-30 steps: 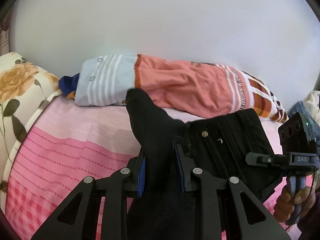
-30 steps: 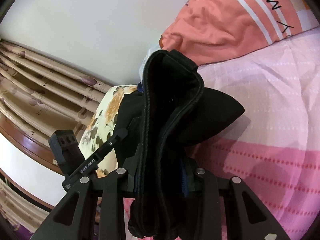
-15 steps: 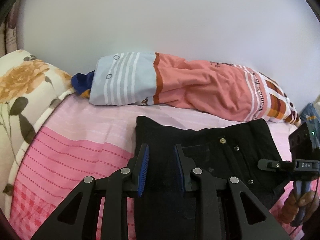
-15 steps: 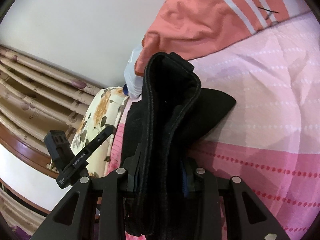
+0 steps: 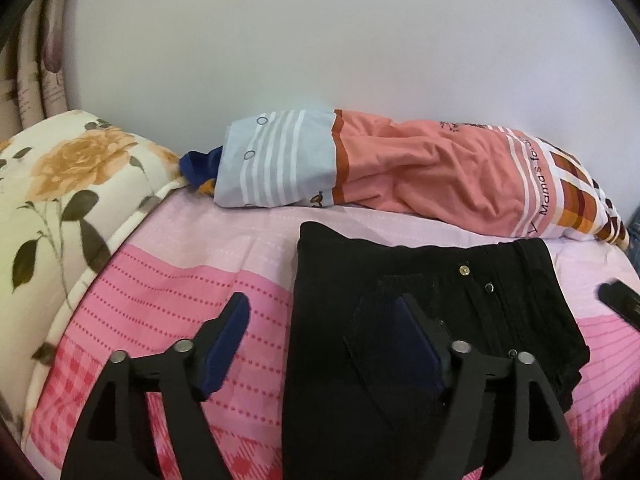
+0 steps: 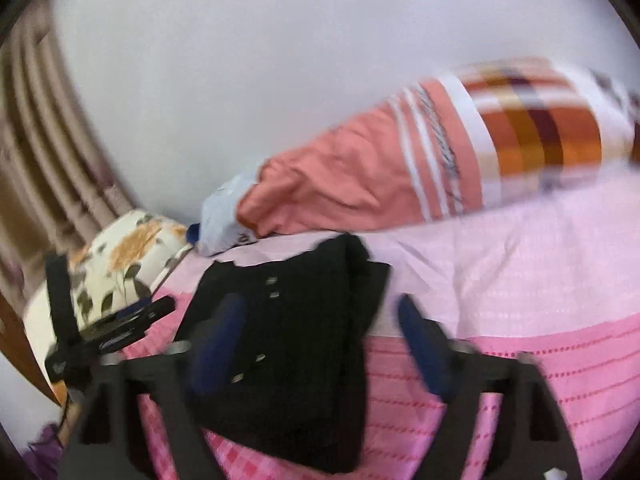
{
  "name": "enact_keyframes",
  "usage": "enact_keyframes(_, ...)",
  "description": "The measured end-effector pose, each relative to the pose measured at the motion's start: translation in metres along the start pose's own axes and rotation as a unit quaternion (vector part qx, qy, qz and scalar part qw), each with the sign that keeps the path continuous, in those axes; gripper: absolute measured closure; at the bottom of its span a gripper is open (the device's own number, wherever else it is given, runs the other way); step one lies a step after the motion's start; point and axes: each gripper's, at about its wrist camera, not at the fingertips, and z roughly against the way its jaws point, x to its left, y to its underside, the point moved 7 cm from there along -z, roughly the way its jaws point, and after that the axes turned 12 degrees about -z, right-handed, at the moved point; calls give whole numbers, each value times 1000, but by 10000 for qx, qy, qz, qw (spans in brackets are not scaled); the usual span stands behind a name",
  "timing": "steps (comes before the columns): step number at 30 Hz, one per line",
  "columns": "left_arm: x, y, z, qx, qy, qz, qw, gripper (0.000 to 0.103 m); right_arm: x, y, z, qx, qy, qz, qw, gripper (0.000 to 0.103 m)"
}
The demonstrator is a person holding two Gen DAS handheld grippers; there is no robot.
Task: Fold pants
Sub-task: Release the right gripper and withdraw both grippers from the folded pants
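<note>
The black pants (image 5: pixel 420 320) lie folded flat on the pink bed sheet (image 5: pixel 180 292), metal buttons facing up. My left gripper (image 5: pixel 322 320) hovers just over their left edge, its jaws opening; the cloth lies under and between the blue pads (image 5: pixel 226 340), which do not press on it. The right wrist view is blurred by motion. There the pants (image 6: pixel 288 320) rest on the sheet, and my right gripper (image 6: pixel 320 332) stands over their right edge with its jaws opening wide and free of the cloth. The left gripper (image 6: pixel 108 328) shows at the left.
A rolled salmon and striped pillow (image 5: pixel 400 172) lies along the white wall behind the pants. A floral cushion (image 5: pixel 60 184) sits at the left, with curtains (image 6: pixel 40 140) beyond it. Bare pink sheet (image 6: pixel 520 272) stretches to the right of the pants.
Both grippers were shut on the lifted black pants; both have opened and let go. The pants now lie flat on the bed. The right gripper has swung and drawn back.
</note>
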Motion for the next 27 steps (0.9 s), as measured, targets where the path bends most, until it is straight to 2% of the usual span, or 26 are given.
enact_keyframes(1,-2,0,3,-7,-92,-19,10000,16,13,5,3,-46,-5,190,9998,6)
enact_keyframes(5,-3,-2,18,-198,-262,48,9994,11,41,25,4,66,-96,587,9982,6)
enact_keyframes(7,1,-2,26,-156,-495,99,9986,11,52,36,2,191,-200,603,9978,6)
enact_keyframes(9,5,-3,35,-270,-558,167,9979,11,58,43,0,293,-292,561,9976,6)
enact_keyframes(10,8,-4,40,-335,-592,223,9974,8,60,45,0,343,-331,556,9973,6)
enact_keyframes(12,16,-5,47,-206,-842,225,9960,3,64,47,3,343,-352,583,9971,6)
enact_keyframes(16,26,-10,69,-489,-788,345,9951,0,68,46,9,342,-439,529,9970,6)
enact_keyframes(20,32,-17,90,-737,-929,332,9924,0,71,46,12,357,-470,502,9970,5)
enact_keyframes(23,35,-21,100,-815,-952,346,9915,0,75,47,14,364,-488,517,9968,5)
enact_keyframes(25,34,-23,105,-863,-816,354,9923,0,78,47,15,368,-510,506,9967,5)
enact_keyframes(27,35,-22,109,-815,-904,365,9919,0,81,47,17,351,-547,497,9966,4)
